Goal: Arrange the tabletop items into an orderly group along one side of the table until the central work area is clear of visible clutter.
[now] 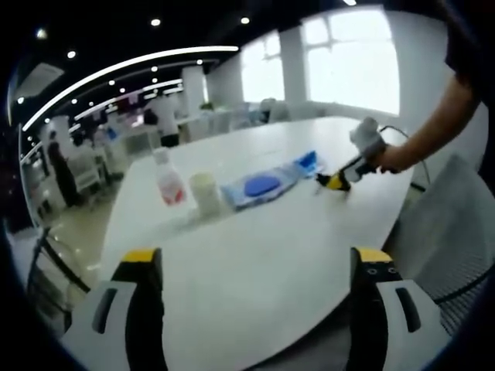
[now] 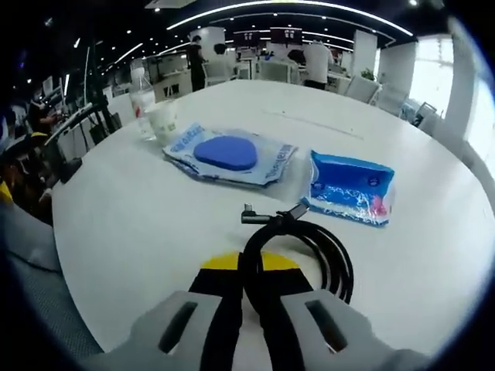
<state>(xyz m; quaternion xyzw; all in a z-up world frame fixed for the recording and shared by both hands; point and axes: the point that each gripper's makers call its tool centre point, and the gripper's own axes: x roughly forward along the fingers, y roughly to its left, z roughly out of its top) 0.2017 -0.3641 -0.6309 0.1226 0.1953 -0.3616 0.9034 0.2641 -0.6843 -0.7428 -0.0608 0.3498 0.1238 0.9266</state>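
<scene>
Right hand-held gripper: jaws pressed together on a coiled black cable, clenched around the near side of the loop; low over the table, close to its near edge.
Same hand-held gripper from the left gripper view: yellow-tipped, held by a person's hand, tips down at the table near the blue packets.
Left hand-held gripper: released, jaws standing wide apart, nothing between them; hanging over the near table edge.
Black cable: loop lying on the table, plug end poking toward the centre, just beside the small blue pack.
Small blue pack: flat on the table, past the cable loop, apart from the big packet.
Large wipes packet: flat, blue oval on top, toward the far side of the table.
White cup: upright, just beside the big packet's end.
Clear bottle: upright, next to the cup, nearest the table edge.
Background: desks, chairs and people standing well beyond the table.
</scene>
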